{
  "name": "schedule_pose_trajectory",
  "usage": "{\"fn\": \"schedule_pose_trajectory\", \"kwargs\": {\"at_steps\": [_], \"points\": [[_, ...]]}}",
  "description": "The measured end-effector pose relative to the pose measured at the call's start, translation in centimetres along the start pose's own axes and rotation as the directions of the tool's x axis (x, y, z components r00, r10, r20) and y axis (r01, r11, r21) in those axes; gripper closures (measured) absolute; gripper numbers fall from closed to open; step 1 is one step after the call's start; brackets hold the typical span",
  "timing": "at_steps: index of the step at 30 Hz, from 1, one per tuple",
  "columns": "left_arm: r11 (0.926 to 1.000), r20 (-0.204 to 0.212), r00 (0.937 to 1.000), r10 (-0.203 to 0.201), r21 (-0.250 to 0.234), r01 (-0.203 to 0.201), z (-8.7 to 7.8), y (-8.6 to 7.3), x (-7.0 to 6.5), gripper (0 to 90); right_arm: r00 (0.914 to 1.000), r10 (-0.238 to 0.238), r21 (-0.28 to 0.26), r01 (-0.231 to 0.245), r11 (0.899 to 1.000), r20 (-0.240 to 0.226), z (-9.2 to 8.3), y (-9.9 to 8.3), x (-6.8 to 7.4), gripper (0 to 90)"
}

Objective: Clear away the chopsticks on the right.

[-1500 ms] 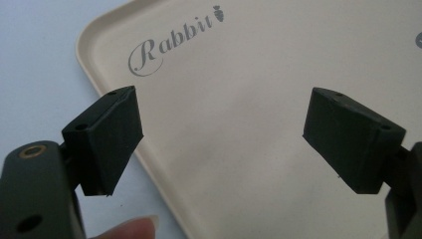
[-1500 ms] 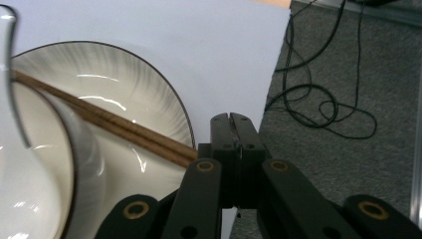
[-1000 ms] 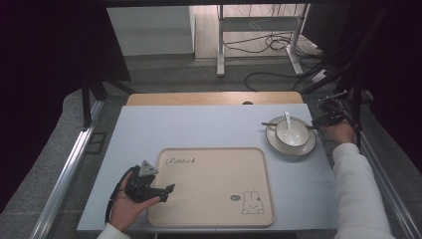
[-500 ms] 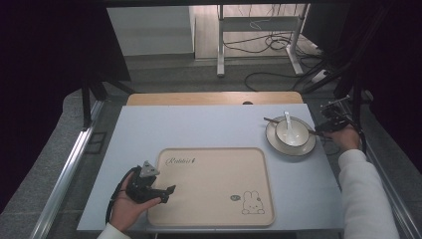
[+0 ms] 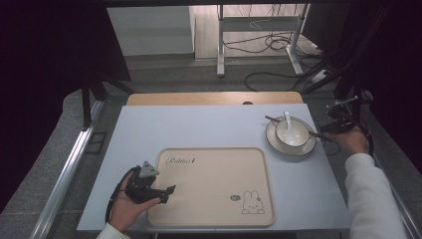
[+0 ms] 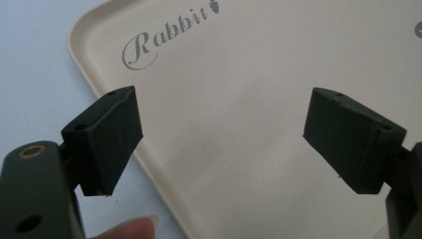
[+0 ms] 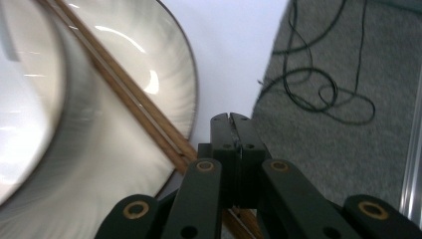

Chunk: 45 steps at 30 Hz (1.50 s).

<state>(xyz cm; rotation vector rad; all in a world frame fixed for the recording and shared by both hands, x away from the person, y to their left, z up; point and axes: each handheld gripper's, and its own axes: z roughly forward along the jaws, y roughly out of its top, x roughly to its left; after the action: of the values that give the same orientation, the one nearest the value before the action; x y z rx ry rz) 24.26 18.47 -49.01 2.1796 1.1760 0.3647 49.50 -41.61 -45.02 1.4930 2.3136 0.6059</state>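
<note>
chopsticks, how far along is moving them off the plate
Early stage. Done: the right hand-held gripper has shut on the near ends of the chopsticks, which lie across the plate beside the bowl. In hand: that grip at the plate's edge. Left: carrying them off, perhaps to the tray, where the left hand-held gripper waits open with nothing between its jaws.

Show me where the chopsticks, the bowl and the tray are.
chopsticks (image 7: 130,102), right gripper view, middle of the shafts.
bowl (image 5: 290,133), high view, inner bottom.
tray (image 5: 209,191), high view, bare middle surface.
</note>
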Motion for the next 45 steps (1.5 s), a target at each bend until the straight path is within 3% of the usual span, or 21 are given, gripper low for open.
{"fn": "schedule_pose_trajectory", "kwargs": {"at_steps": [4,25,45], "points": [[1.0000,0.001,1.0000,0.000,0.000,0.000,0.0,0.0,0.0,15.3,0.9983,-0.053,-0.001,0.053,0.999,-0.024,-0.5,0.0,0.8,89.2],[1.0000,0.000,1.0000,-0.002,-0.002,0.002,-0.3,-0.1,-0.1,15.1,0.9966,-0.070,0.010,0.070,0.997,-0.044,0.1,-0.2,1.4,89.1],[1.0000,-0.001,1.0000,0.005,0.004,-0.005,-0.2,-0.1,-0.1,15.1,0.9971,-0.054,0.025,0.055,0.998,-0.054,0.3,-0.6,1.2,89.1]]}}
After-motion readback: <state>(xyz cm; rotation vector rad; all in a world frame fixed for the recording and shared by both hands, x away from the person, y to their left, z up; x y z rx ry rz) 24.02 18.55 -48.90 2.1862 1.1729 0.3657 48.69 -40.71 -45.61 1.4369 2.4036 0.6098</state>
